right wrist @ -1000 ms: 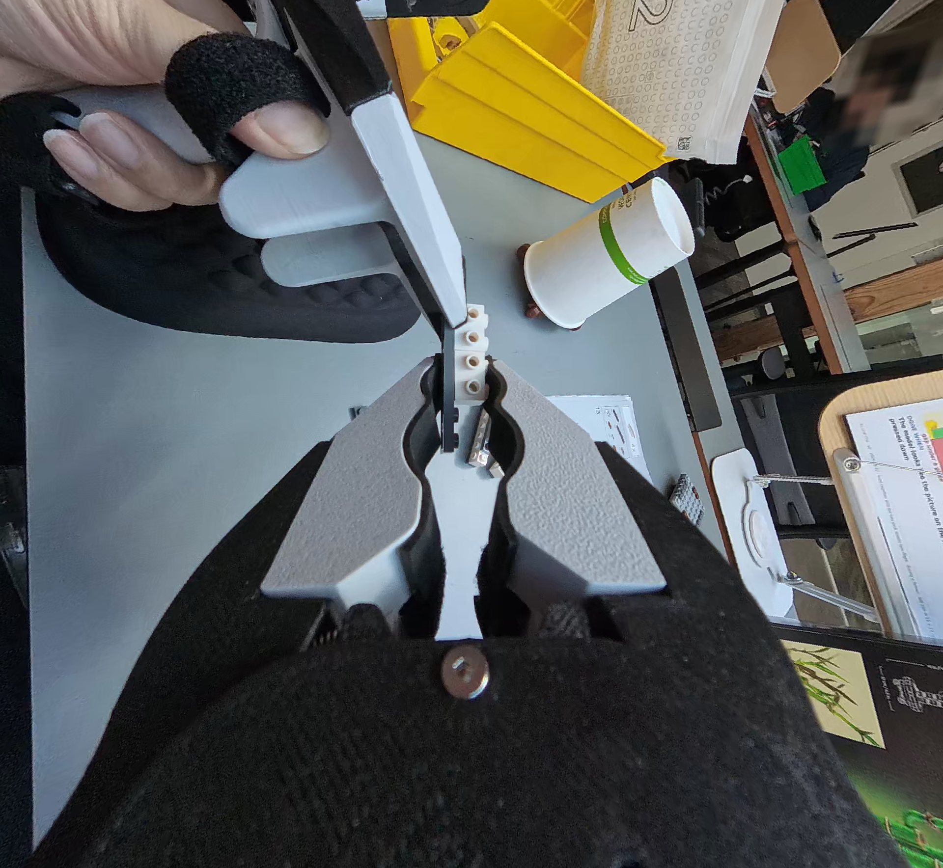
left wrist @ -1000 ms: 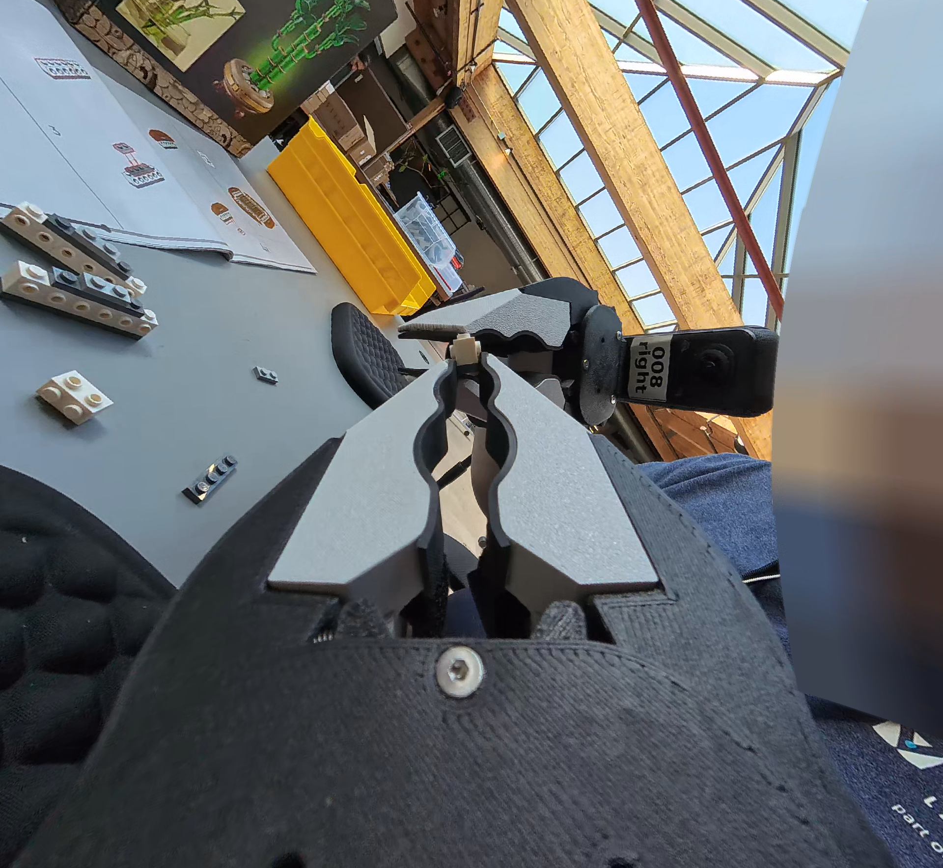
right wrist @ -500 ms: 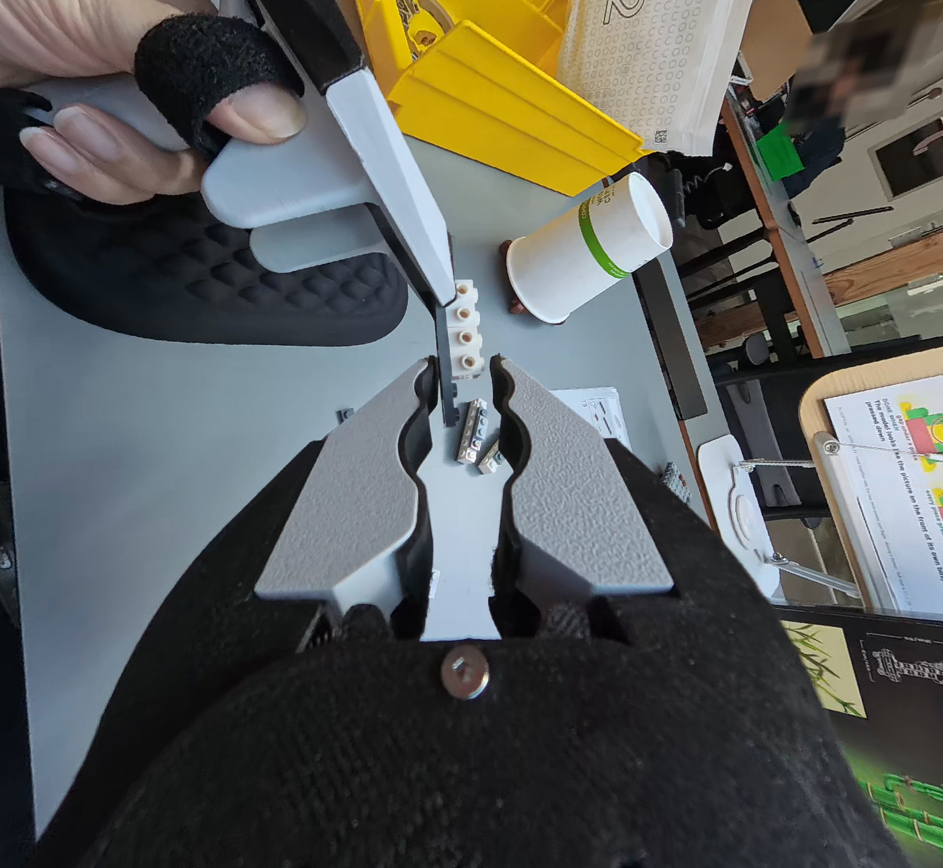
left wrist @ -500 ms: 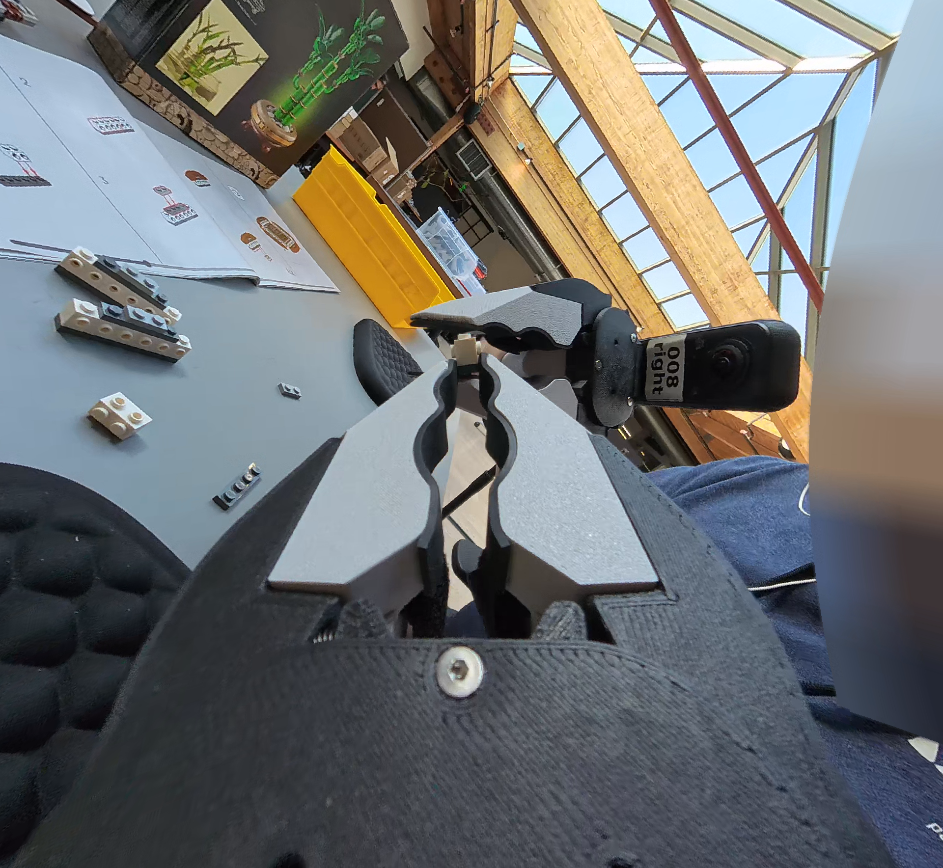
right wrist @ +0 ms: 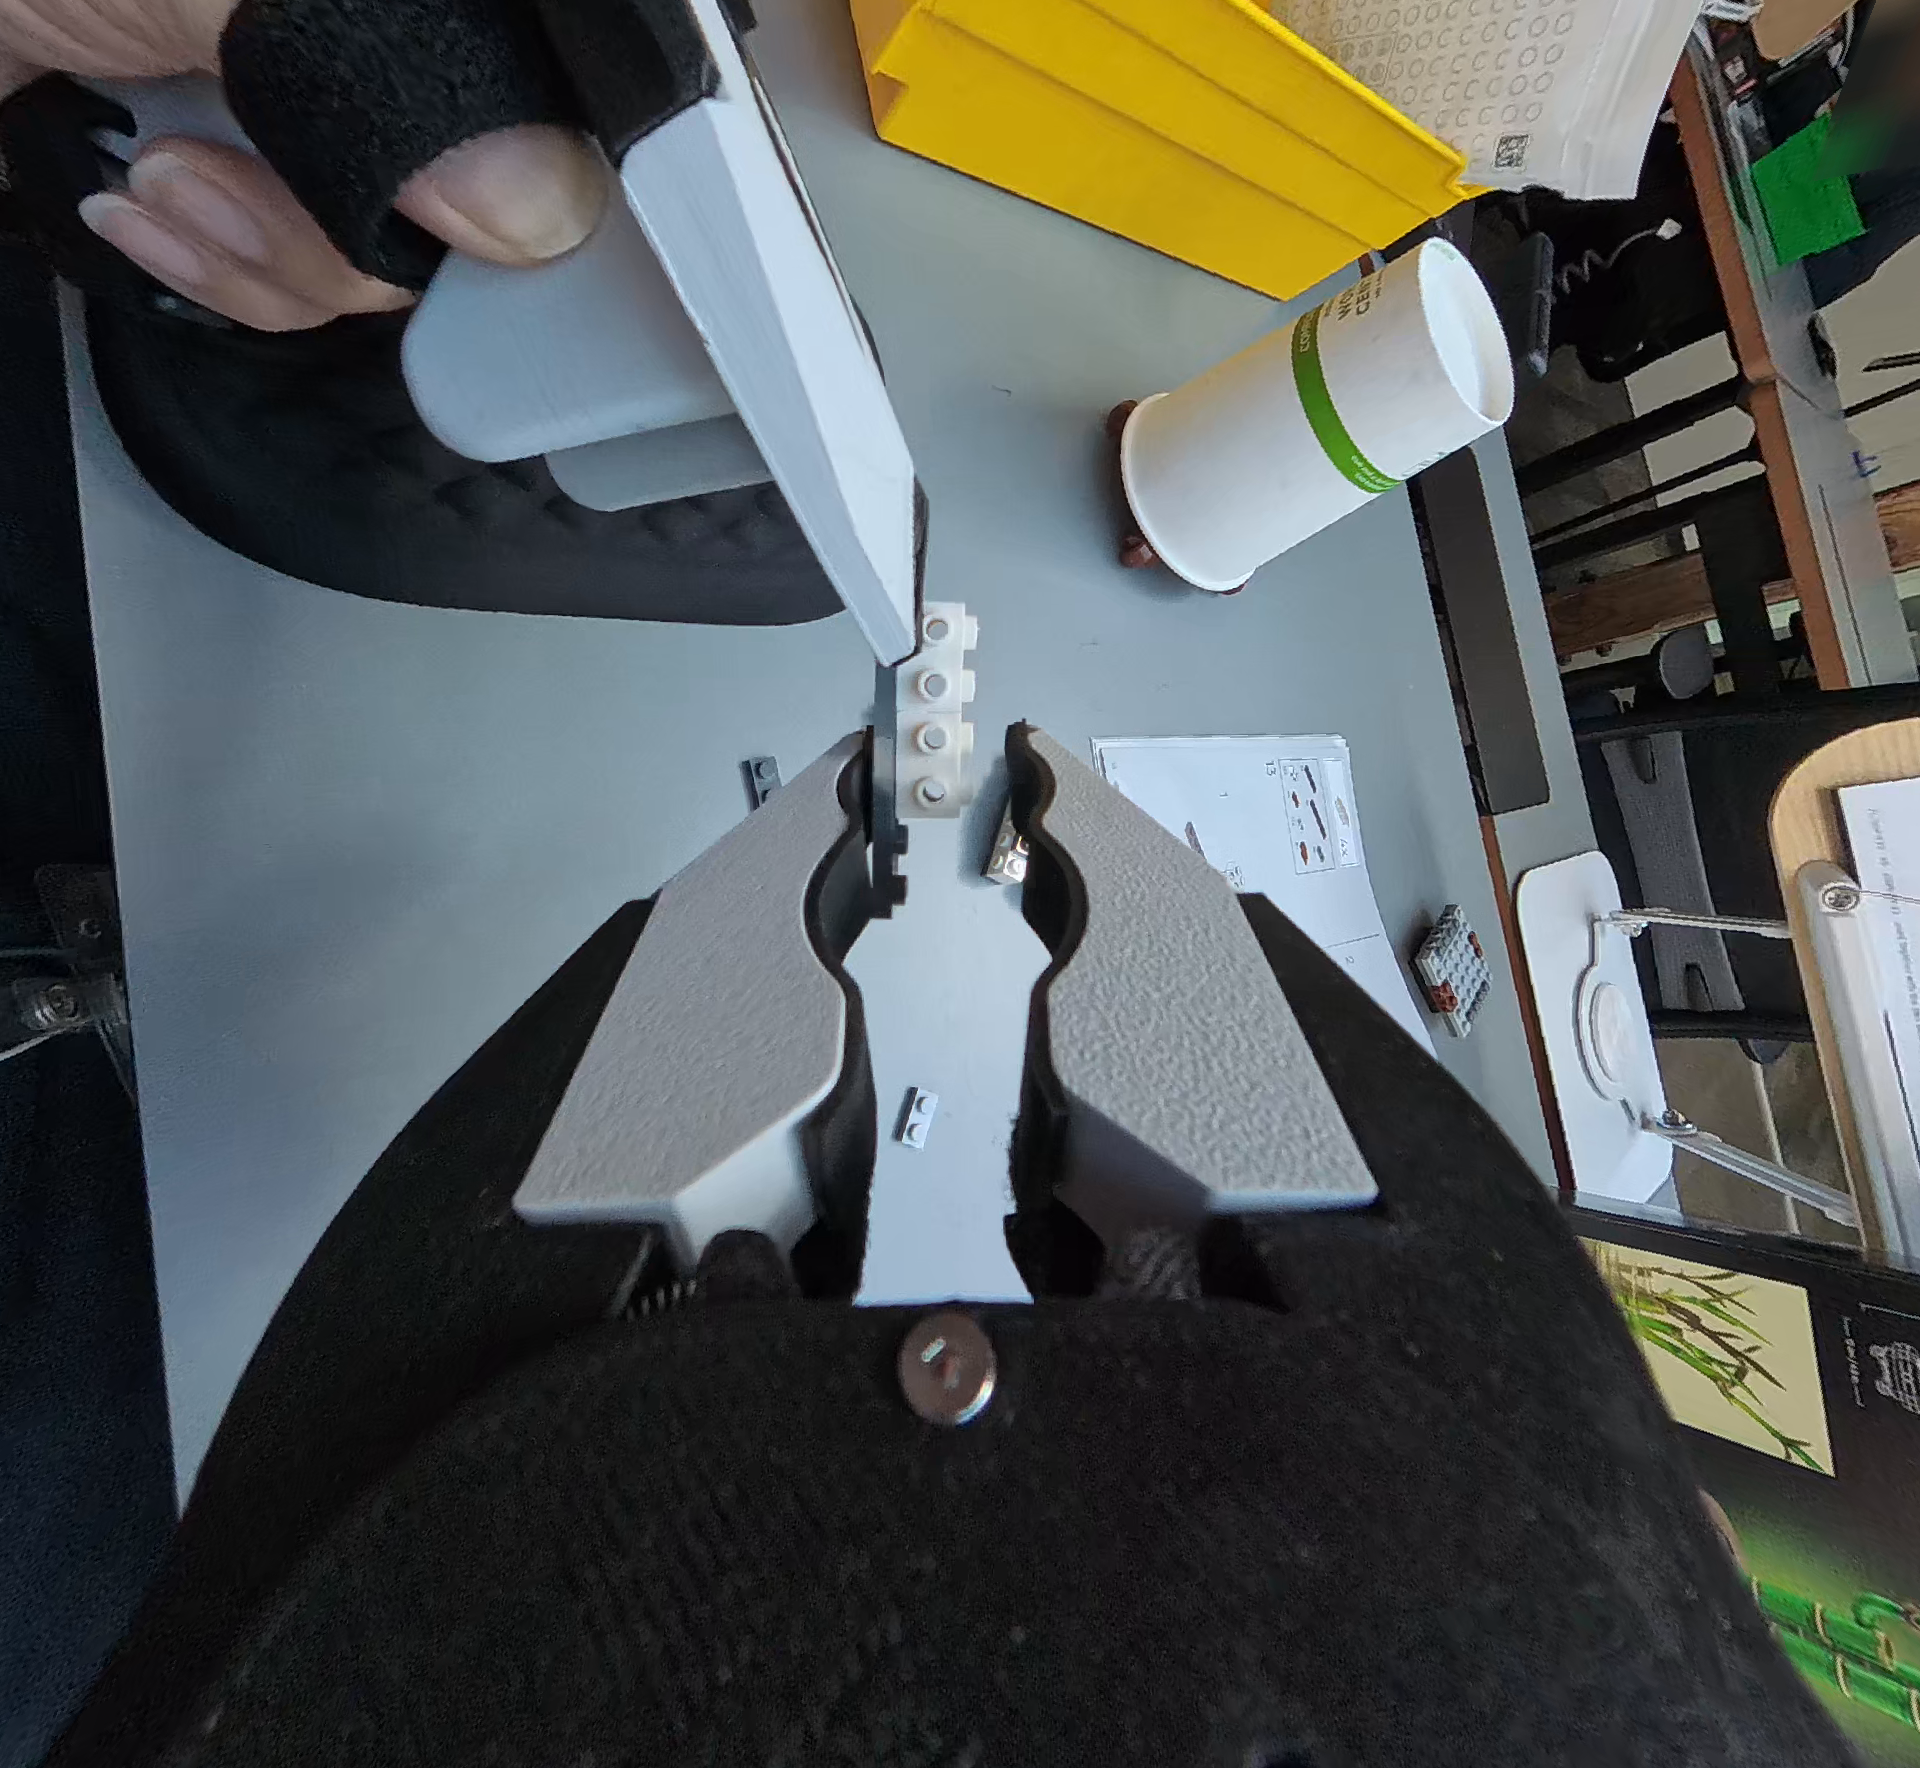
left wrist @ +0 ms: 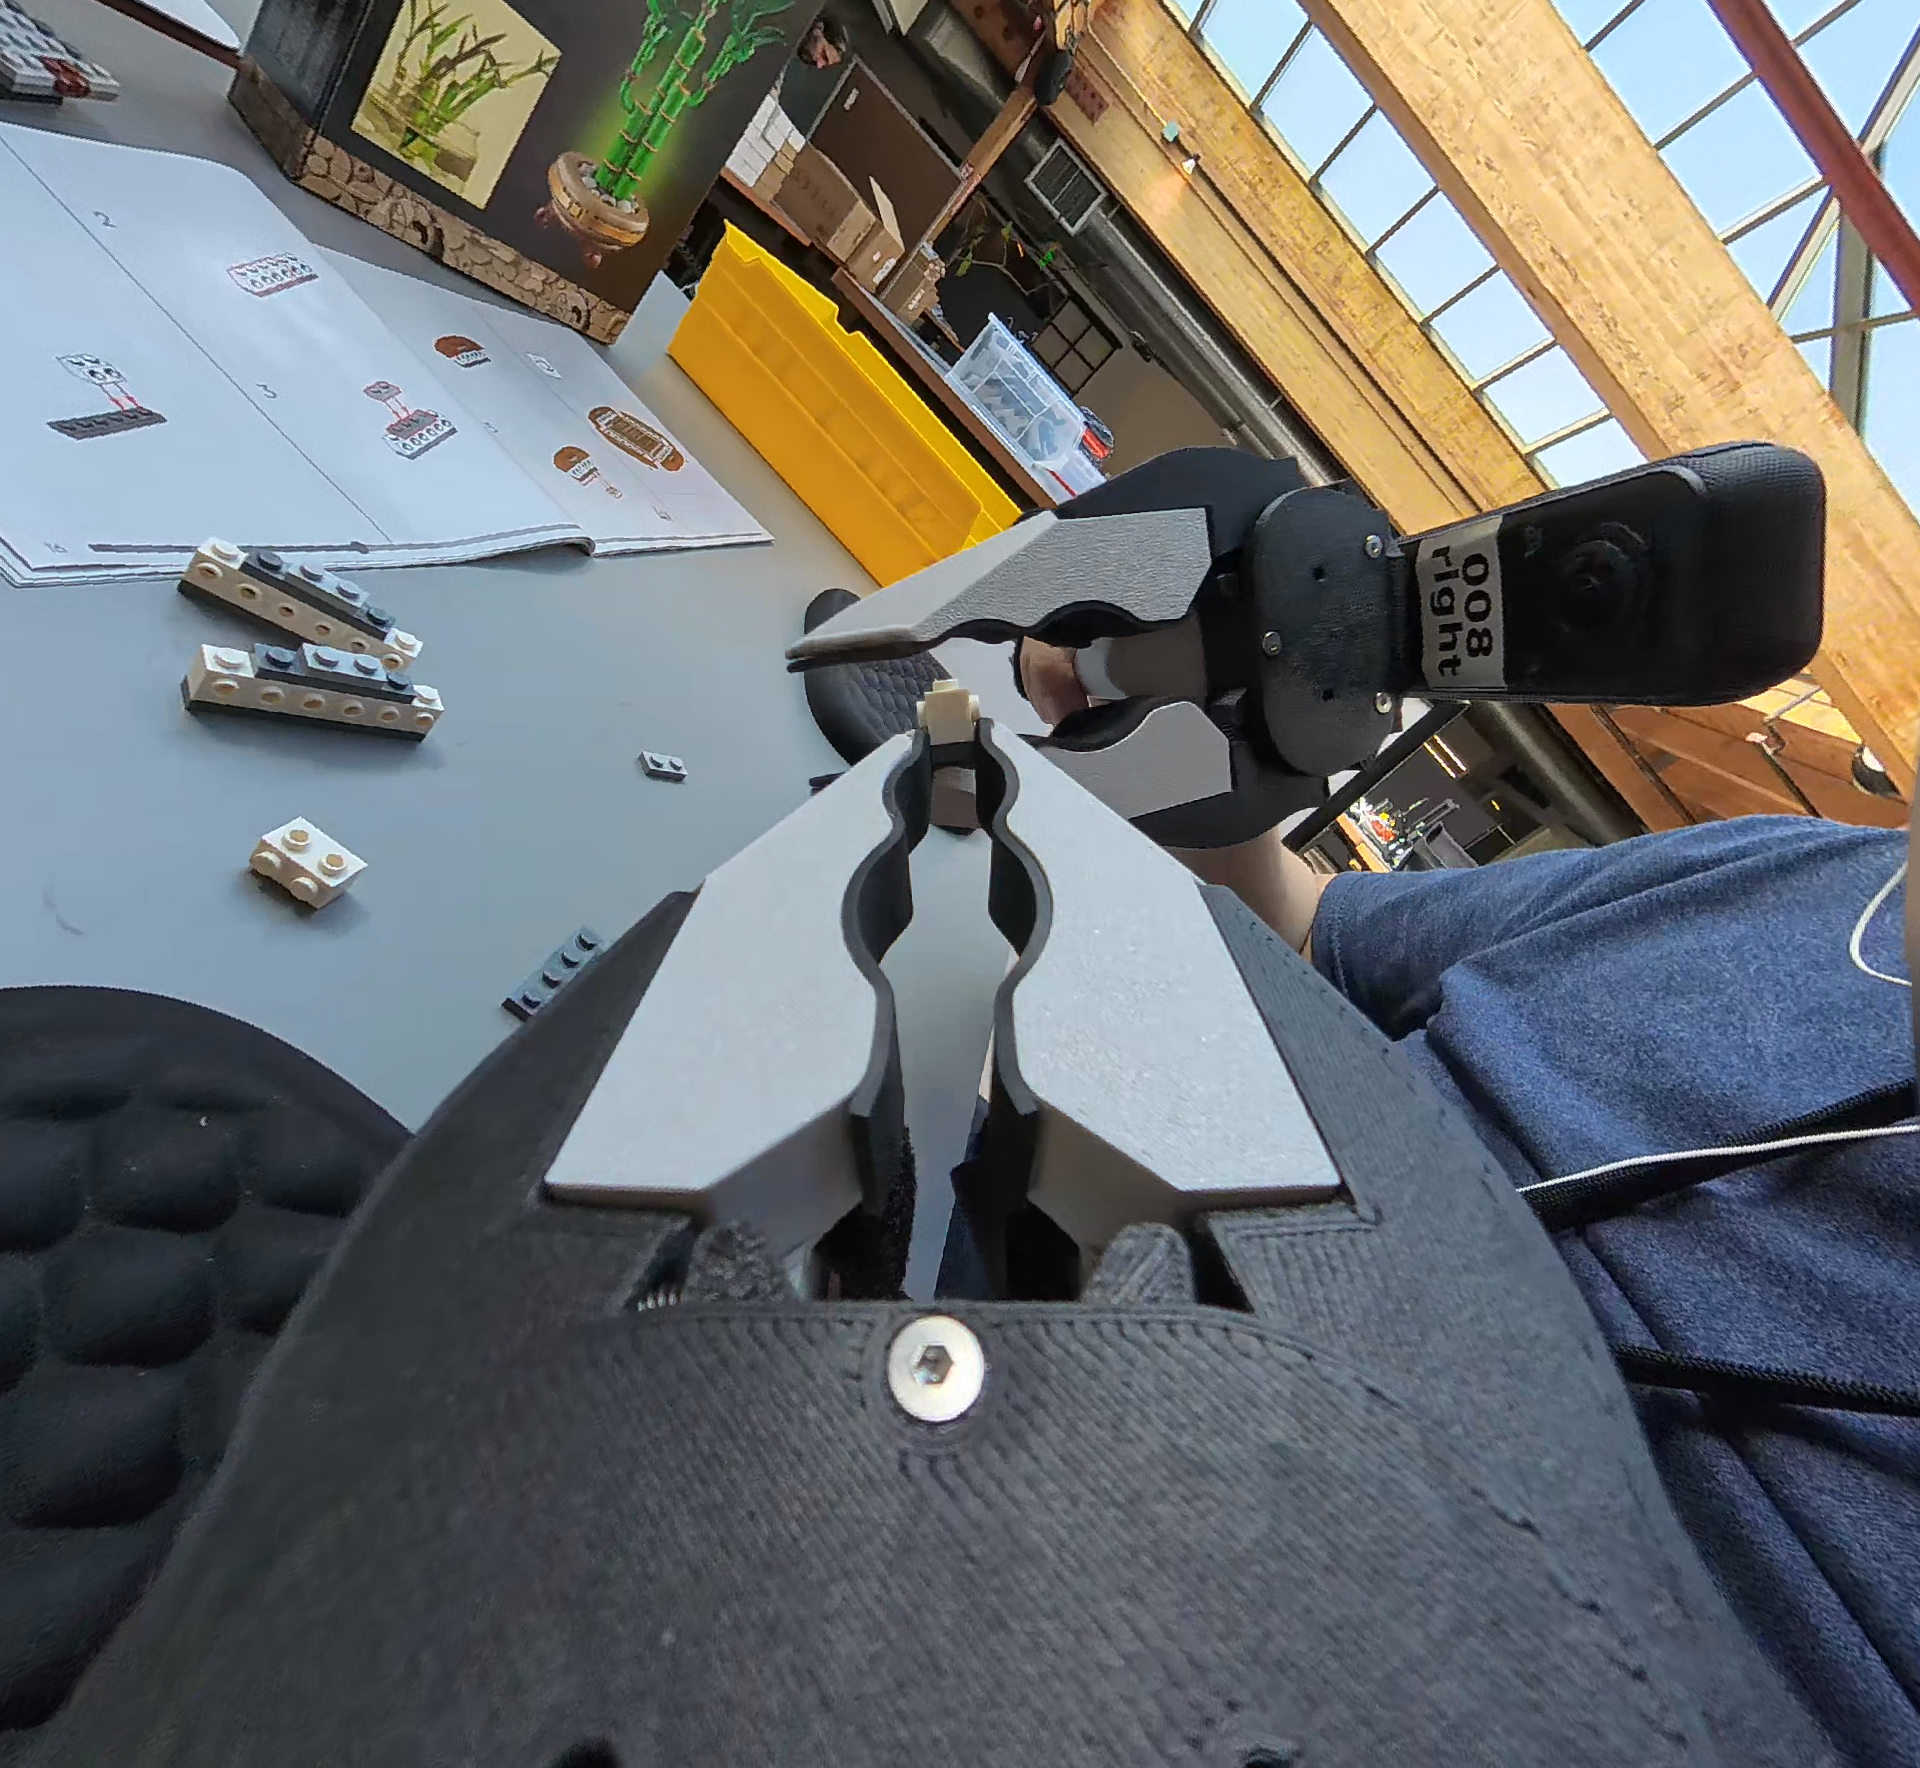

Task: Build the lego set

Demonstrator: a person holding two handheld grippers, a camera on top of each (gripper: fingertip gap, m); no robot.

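Left claw (left wrist: 949, 754) is pinching the small sub-assembly (left wrist: 951, 716) at its very tip: a row of cream bricks with side studs on a thin black plate. You are holding it in the air, clear of the counter (left wrist: 582, 679), probably so both sides stay reachable for the other tool.

Right claw (right wrist: 940, 762) is standing spread. The sub-assembly (right wrist: 935, 731) sits between its tips, the black plate edge close against one finger (right wrist: 717, 980); whether they are touching, I cannot tell. The other finger is standing clear, so this claw is gripping nothing. My read: you are either pressing or squaring the piece, or lining up for a new hold.

Two finished strips (left wrist: 312, 679) of cream and dark grey are lying side by side on the counter by the open instruction booklet (left wrist: 312, 388), likely kept there for matching against the printed steps. Loose parts are waiting near them: a cream bracket brick (left wrist: 307, 861), a dark grey four-stud plate (left wrist: 556, 970), a small grey plate (left wrist: 662, 764). A paper cup (right wrist: 1320, 419) is lying tipped over beside the yellow bins (right wrist: 1143, 87).
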